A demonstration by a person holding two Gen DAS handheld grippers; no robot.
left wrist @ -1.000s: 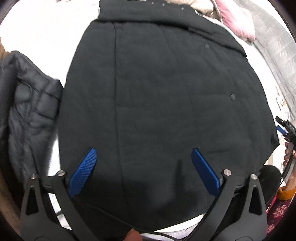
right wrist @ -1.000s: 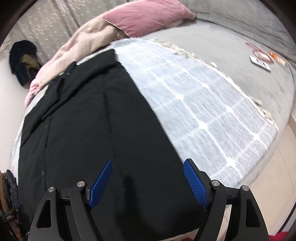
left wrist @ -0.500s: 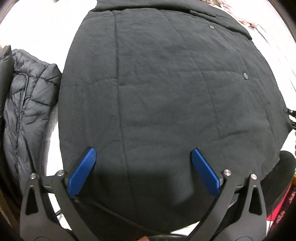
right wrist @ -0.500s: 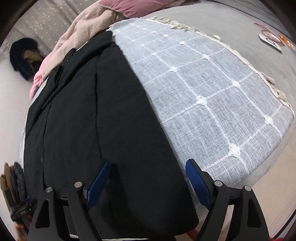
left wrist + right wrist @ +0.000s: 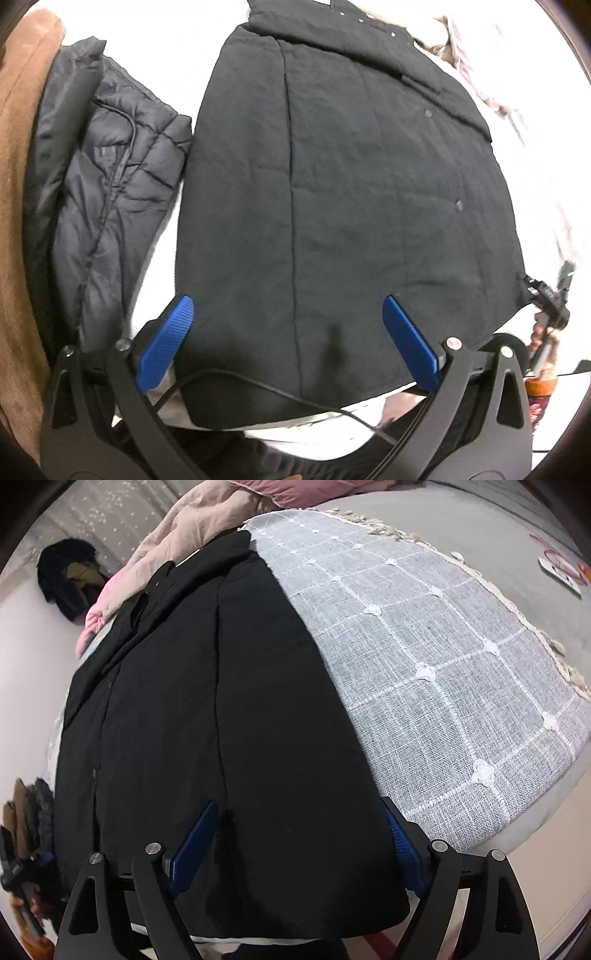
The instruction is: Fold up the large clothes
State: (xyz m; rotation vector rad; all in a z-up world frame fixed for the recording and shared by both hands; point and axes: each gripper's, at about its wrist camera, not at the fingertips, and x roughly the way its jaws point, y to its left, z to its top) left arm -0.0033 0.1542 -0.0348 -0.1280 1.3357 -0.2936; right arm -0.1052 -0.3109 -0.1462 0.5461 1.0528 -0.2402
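black quilted cloth covers most of both views: the large black coat lies spread flat on the bed, over a white checked throw, its hem at the near edge and its collar at the far end. snaps run along the placket on one side, and a long seam runs the length of the body.

the left tongs stand wide apart over the hem, gripping nothing; the right tongs are likewise spread wide, low over the hem corner on the other side, also holding nothing. whether the blue pads touch the cloth i cannot tell.

judging by the padding and the shallow creases, the coat looks soft and limp but fairly bulky and somewhat heavy, so it should drape and sag rather than hold shape. the matte cloth does not look slippery. the best hold seems to be the two hem corners, pinching the full thickness so that no layer slides.

beside the coat, to the left, lies a dark puffer jacket.
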